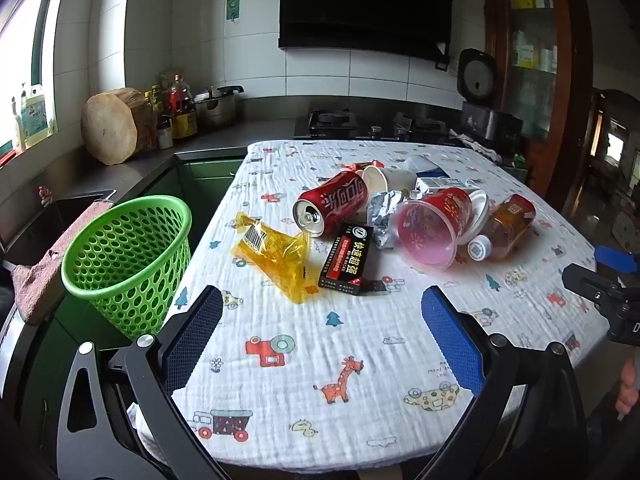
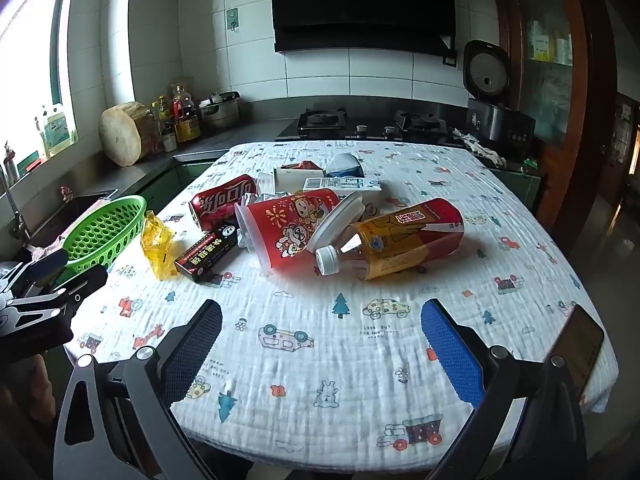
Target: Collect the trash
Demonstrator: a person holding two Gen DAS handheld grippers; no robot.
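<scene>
Trash lies mid-table: a red cola can (image 1: 332, 202) (image 2: 224, 200), a yellow wrapper (image 1: 276, 254) (image 2: 157, 242), a black and red box (image 1: 347, 258) (image 2: 206, 254), a red plastic cup (image 1: 434, 222) (image 2: 286, 228), an amber tea bottle (image 1: 506, 226) (image 2: 394, 238), crumpled foil (image 1: 382, 212) and small cartons (image 2: 340, 184) behind. A green mesh basket (image 1: 128, 256) (image 2: 106, 232) stands at the table's left edge. My left gripper (image 1: 322, 332) is open and empty over the near table. My right gripper (image 2: 322, 332) is open and empty, short of the bottle.
The table (image 1: 360, 412) wears a white cartoon-print cloth. A kitchen counter with a wooden block (image 1: 116, 126), bottles and a pot runs behind left, a gas stove (image 2: 360, 124) and a rice cooker (image 2: 492, 100) behind. A phone (image 2: 580, 354) lies at the table's right edge.
</scene>
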